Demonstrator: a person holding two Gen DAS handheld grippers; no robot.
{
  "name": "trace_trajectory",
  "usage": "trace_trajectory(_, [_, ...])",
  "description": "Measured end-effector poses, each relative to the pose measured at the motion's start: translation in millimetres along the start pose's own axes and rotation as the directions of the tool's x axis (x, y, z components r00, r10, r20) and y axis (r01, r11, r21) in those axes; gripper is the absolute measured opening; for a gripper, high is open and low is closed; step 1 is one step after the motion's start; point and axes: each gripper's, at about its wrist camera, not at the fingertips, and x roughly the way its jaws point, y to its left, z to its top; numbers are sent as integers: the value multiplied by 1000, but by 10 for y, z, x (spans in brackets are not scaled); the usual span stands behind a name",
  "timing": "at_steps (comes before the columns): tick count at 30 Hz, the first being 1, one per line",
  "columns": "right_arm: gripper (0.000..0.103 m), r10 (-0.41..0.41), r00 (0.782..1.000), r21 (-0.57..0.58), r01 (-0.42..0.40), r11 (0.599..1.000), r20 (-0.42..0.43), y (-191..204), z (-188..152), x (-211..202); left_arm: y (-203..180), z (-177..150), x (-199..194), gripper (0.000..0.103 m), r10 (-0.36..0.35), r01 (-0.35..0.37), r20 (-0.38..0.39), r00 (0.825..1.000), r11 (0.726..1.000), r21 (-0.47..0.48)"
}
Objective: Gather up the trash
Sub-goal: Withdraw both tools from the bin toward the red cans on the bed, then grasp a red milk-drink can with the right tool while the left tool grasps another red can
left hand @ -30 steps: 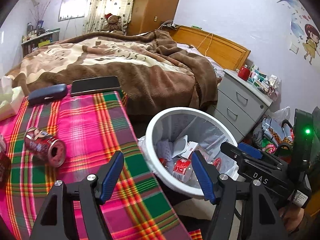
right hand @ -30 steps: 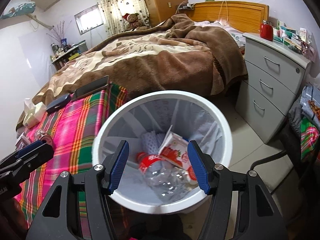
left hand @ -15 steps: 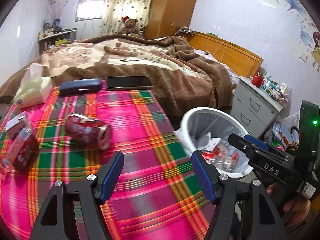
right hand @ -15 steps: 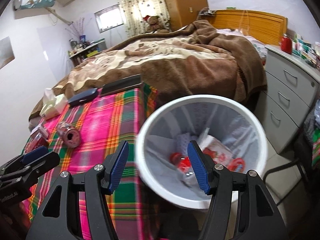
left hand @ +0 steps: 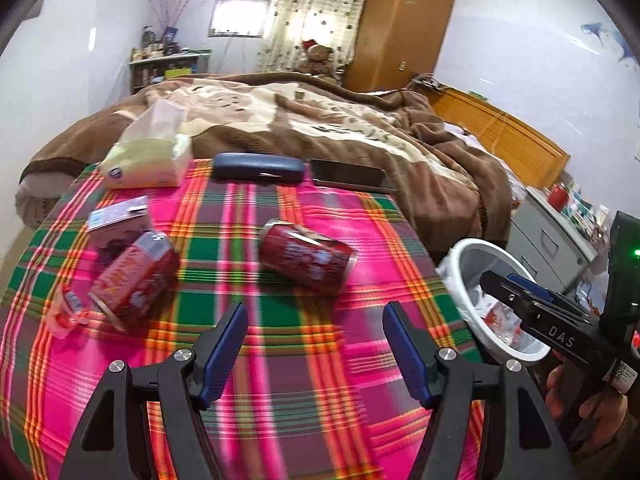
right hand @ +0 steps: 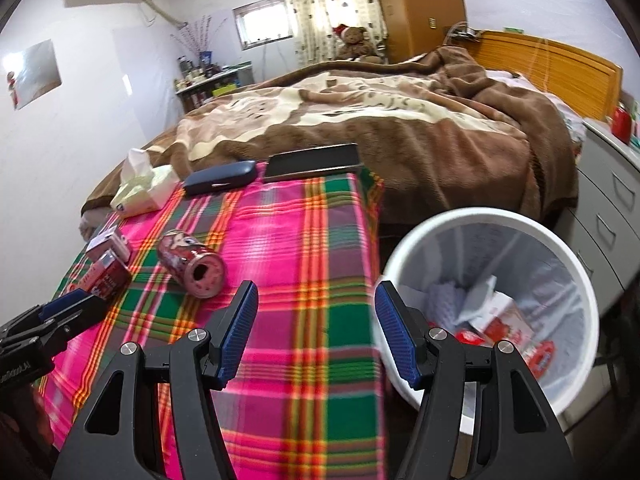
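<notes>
A red drink can [left hand: 306, 258] [right hand: 192, 262] lies on its side on the plaid tablecloth [left hand: 280, 360]. At the table's left lie a second red container [left hand: 134, 280] [right hand: 106, 274], a small box [left hand: 118, 220] and a red wrapper [left hand: 68, 312]. My left gripper [left hand: 315, 316] hangs open and empty over the cloth, short of the can. My right gripper [right hand: 316, 296] [left hand: 500, 280] is open and empty above the table's right edge. The white bin [right hand: 492, 216] [left hand: 464, 248] stands on the floor right of the table, with trash inside.
A tissue pack [left hand: 148, 160], a dark glasses case [left hand: 258, 168] and a phone [left hand: 348, 178] lie along the table's far edge. Behind it is a bed with a brown blanket [right hand: 400, 120]. A grey nightstand [right hand: 612, 200] stands right of the bin.
Both grippers have swung left, from over the bin to over the table. The can and the other trash at the left have come into view. Neither gripper's opening has changed.
</notes>
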Motion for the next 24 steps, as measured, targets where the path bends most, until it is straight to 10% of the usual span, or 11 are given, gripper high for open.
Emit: trace_trajectory(24, [62, 173, 976, -205, -198, 959, -136, 887, 340, 691, 1311, 284, 118, 69, 129, -131, -40, 991, 989, -68])
